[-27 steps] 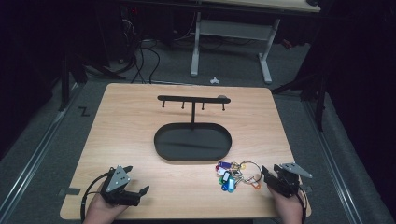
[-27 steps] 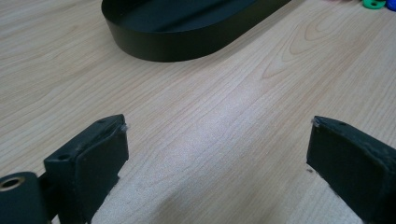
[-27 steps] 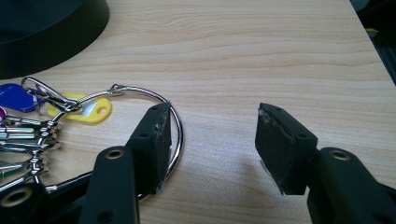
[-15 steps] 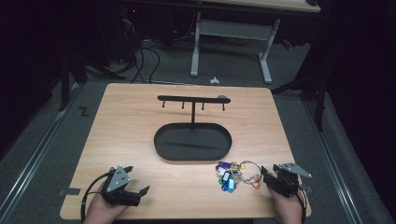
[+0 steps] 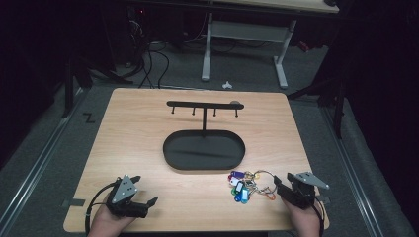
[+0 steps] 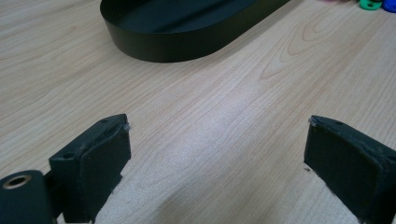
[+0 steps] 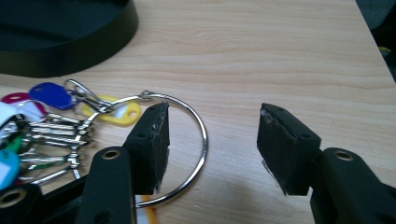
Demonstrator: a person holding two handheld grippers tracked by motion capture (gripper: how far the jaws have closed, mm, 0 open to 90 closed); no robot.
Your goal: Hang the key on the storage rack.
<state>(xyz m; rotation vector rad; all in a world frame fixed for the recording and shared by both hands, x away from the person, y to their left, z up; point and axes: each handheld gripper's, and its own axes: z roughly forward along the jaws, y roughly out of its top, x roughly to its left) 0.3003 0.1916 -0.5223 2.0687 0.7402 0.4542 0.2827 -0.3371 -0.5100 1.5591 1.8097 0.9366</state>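
Wooden bench: right gripper, jaws open, should straddle the key ring's wire; left gripper idles open.

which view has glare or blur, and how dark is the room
High view: lit table, surroundings nearly black. Left gripper view: pale glare patch on the wood between the open jaws, tray sharp, nearest jaw parts soft. Right gripper view: even light, key ring crisp, jaw bases slightly blurred.
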